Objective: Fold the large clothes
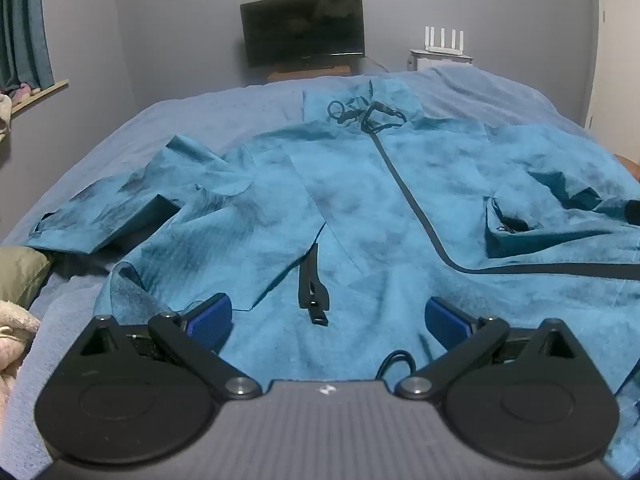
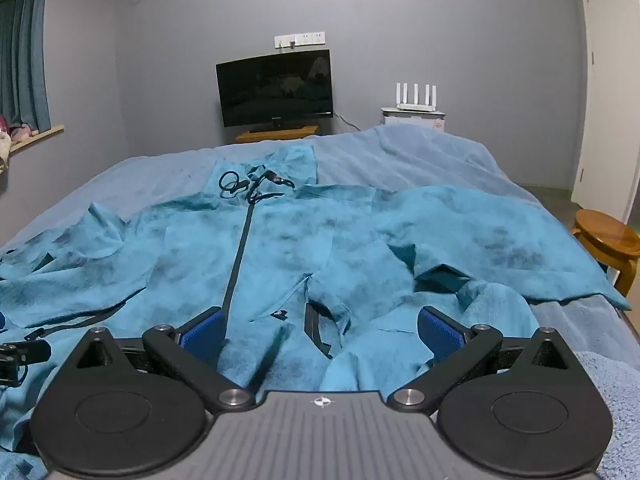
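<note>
A large teal jacket [image 1: 360,200] lies spread front-up on the bed, its dark zipper [image 1: 404,188] running from the collar toward me. Its hood and drawcords [image 1: 360,114] lie at the far end. One sleeve [image 1: 120,208] reaches left, the other [image 1: 560,184] right. My left gripper [image 1: 328,320] hovers open over the hem near a black pocket zip [image 1: 312,288], nothing between its blue pads. In the right wrist view the same jacket [image 2: 320,248] fills the bed, and my right gripper [image 2: 322,332] stands open above its rumpled lower edge, gripping nothing.
The bed [image 1: 224,108] has a light blue cover. A dark TV [image 2: 275,87] on a wooden stand is against the far wall, a white router [image 2: 416,98] to its right. A wooden stool [image 2: 608,240] stands beside the bed, a door [image 2: 608,92] behind it. Pillows [image 1: 20,276] lie left.
</note>
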{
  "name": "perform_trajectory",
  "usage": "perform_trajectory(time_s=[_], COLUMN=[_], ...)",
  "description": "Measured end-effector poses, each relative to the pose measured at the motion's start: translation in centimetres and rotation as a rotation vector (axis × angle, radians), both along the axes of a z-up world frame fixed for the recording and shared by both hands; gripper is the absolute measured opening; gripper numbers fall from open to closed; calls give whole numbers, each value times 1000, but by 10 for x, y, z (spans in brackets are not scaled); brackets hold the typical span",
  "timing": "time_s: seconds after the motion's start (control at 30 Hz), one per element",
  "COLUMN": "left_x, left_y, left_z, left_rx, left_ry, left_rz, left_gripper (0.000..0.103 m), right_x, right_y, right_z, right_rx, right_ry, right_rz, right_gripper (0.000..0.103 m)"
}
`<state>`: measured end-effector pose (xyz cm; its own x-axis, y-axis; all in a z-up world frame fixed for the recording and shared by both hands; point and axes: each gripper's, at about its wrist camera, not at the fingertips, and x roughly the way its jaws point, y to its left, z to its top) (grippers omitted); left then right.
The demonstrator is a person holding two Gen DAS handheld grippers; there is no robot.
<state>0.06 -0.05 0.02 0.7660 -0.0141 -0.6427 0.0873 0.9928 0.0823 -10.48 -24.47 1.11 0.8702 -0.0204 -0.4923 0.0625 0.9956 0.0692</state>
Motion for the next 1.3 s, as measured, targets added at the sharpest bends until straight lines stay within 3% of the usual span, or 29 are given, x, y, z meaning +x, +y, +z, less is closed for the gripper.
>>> perform_trajectory(time_s=[1.3], left_x=[4], left_y=[4], left_z=[3], left_rx=[-15], left_ry=[-19], left_rz=[1], left_gripper=[103], right_x=[2], right_y=[1], right_z=[-2], right_rx=[-13], right_ry=[-3], right_rz=[-2], right_gripper=[103])
